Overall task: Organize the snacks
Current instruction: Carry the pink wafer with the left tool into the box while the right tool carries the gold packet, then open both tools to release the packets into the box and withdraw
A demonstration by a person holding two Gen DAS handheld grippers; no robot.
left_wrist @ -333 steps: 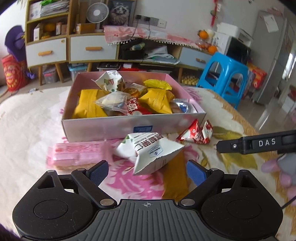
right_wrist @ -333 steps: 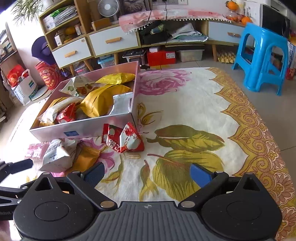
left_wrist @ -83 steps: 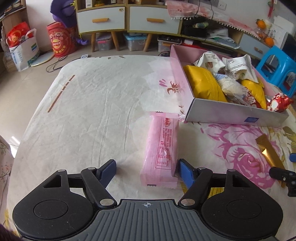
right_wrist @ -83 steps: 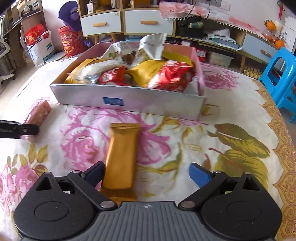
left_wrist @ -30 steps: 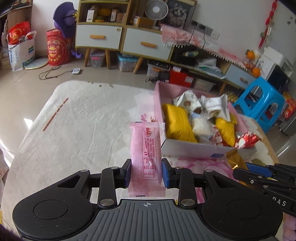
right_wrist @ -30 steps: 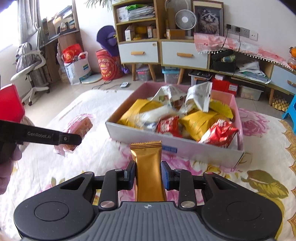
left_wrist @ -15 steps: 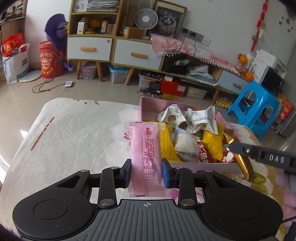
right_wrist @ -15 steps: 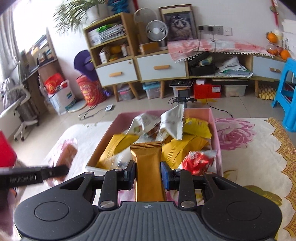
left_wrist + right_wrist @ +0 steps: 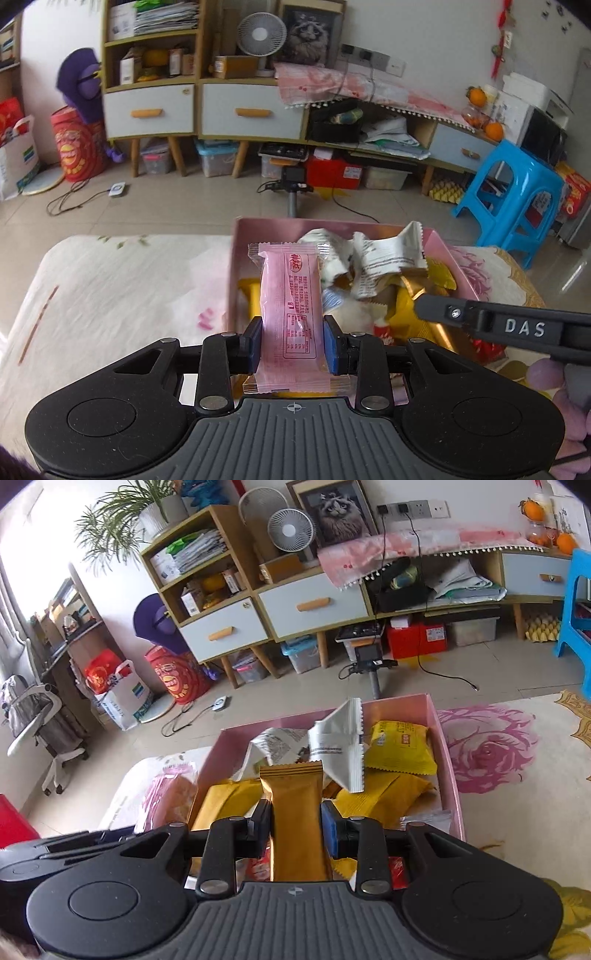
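Here the left tongs pinch a pink wafer packet across its width, and the right tongs pinch a gold snack bar the same way — each wrapper stands lengthwise, clear of the pads, probably so it can drop flat. Both hang over the pink snack box, already heaped with yellow and white packets, on the flowered bench — release seems next.

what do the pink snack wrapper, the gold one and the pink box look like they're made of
Pink wrapper: thin, partly see-through plastic film, with crimped, serrated end seals.
Gold wrapper: likely metallised foil-plastic, going by its satin sheen and ribbed top seal.
Pink box: probably matte cardboard, with thin, flat, straight walls.
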